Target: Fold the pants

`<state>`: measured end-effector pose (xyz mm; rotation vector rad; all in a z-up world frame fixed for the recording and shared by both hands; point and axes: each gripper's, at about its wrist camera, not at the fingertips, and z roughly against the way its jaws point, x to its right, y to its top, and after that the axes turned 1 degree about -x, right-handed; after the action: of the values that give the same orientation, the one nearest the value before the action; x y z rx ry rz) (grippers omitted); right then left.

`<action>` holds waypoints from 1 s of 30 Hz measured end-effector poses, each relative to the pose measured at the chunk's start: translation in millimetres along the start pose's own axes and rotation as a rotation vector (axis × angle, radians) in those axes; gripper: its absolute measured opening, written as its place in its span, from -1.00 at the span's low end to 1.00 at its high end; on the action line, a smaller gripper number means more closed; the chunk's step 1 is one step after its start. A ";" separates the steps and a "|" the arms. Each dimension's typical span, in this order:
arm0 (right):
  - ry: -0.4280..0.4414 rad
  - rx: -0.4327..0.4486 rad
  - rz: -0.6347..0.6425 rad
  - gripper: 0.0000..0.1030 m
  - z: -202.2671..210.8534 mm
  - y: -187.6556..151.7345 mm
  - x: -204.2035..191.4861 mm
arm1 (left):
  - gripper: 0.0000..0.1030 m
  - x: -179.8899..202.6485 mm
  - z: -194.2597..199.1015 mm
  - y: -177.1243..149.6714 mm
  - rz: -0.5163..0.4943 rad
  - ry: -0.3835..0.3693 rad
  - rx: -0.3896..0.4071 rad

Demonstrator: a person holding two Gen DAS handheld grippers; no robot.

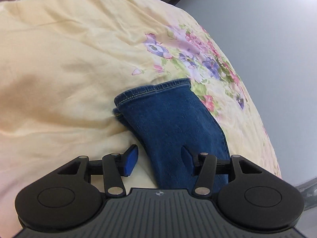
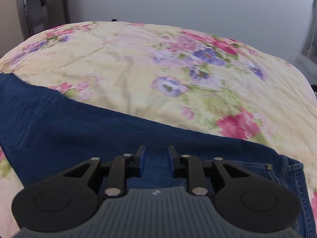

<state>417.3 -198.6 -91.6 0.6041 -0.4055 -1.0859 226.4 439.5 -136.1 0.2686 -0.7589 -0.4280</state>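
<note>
The bed carries the work. Its yellow floral cover is wrinkled and soft, so cloth laid on it does not slide freely.

The pants, dark blue denim, lie across the bed with both legs stacked one on the other. In the left wrist view the two hems lie near the flowered edge of the bed, nearly aligned. In the right wrist view the leg runs from the left side toward the lower right, where the stitched top part lies near the bed's edge. The lengthwise fold therefore appears done; the crosswise fold remains.

The left tongs are spread wide. One pad is over the cover just beside the leg; the other is over the denim. Nothing is pinched.

The right tongs stand over the mid part of the leg, parted by a narrow gap with denim visible between the pads. They pinch nothing.

Procedure for the next step, as judged from this state:
1. Take the hem end with the left tongs so that both layers enter the gap.
2. Take the opposite side of the same end with the right tongs.
3. Lift only enough to clear the cover, then carry the hems to the waistband.
4. Check that the edges align before release.

Risk: a grip on the upper layer alone separates the stacked legs.
</note>
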 end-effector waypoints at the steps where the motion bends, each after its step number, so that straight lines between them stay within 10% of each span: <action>1: 0.018 -0.004 0.021 -0.63 -3.0 4.1 -12.8 | 0.15 -2.6 -3.9 1.6 -0.001 -0.007 0.000; 18: 0.192 -0.040 0.146 -0.62 -62.5 57.5 -151.6 | -0.07 -0.9 -42.2 33.6 -0.145 0.044 0.030; 24: 0.186 -0.054 0.146 -0.51 -74.1 59.4 -159.0 | -0.78 17.8 -29.0 41.1 -0.291 0.042 0.015; 30: 0.192 -0.036 0.096 -0.53 -72.4 61.2 -155.3 | -0.84 47.7 -6.6 38.2 -0.357 0.055 0.096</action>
<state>437.2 -18.8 -110.8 0.6443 -0.2449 -0.9323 272.5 451.4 -97.2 0.5071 -0.6792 -0.7191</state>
